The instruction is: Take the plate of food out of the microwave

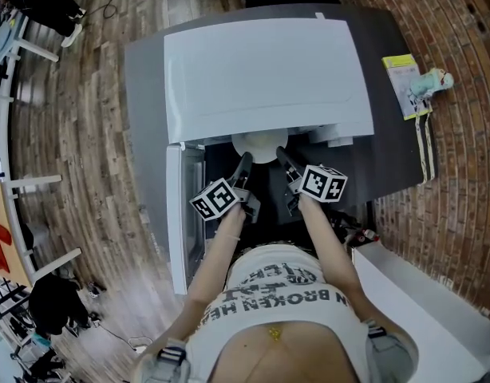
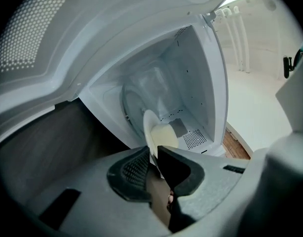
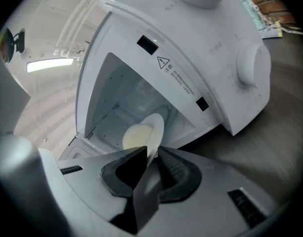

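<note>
- Microwave [image 1: 261, 78]: white, standing on a dark grey table [image 1: 389, 150]. Its door [image 1: 177, 214] is swung open on the person's left and the cavity faces the person.
- Plate [image 1: 259, 146]: white and round, at the mouth of the cavity. From the head view, its far part lies under the microwave's front edge. It is carried between the two grippers.
- Food [image 2: 165, 135]: a pale yellow mass on the plate, seen from both gripper views.
- Left gripper [image 1: 245, 162]: its jaws are closed onto the plate's left rim, with the rim's edge pinched between the dark pads [image 2: 134, 169].
- Right gripper [image 1: 282, 156]: its jaws are likewise clamped on the plate's right rim, the white edge running down between the pads [image 3: 178, 174].
- Turntable ring [image 2: 131, 102]: visible on the cavity floor behind the plate.
- Yellow-green booklet [image 1: 405, 82]: lies at the table's right edge, well apart from the microwave.
</note>
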The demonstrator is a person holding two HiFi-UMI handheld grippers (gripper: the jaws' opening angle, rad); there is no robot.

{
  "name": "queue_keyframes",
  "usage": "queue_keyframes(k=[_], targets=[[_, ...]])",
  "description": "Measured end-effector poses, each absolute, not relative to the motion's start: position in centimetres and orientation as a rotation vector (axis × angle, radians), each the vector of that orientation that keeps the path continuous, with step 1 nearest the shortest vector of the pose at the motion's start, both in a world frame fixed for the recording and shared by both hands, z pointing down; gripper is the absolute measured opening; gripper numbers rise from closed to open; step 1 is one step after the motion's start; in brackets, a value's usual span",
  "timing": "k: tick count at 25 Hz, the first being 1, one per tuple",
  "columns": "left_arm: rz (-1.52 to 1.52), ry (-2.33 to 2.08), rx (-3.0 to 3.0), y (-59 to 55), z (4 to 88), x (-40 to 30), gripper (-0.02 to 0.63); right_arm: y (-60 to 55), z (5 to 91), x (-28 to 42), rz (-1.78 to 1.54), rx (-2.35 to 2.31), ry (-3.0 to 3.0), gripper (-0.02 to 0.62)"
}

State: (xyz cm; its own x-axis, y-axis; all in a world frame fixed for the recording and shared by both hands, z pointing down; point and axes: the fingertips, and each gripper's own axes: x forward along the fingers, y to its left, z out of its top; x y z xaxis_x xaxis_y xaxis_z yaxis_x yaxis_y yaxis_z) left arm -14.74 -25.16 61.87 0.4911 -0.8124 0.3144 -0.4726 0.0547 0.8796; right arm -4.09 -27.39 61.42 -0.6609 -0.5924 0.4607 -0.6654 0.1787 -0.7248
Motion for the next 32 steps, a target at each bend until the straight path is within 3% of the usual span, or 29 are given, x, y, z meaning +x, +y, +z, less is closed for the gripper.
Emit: queue_keyframes(k=[11,32], targets=[[-0.323,-1.086,1.680,-23.5,61.0,-13.8,0.055,-24.8,60.9,-2.7,1.505,1.381,-2.370,0.066],[-0.446,-1.259,1.624,-17.8,58.1,-10.0,0.054,-21.0,58.7,0.4,1.513,1.126,-2.447,0.066]])
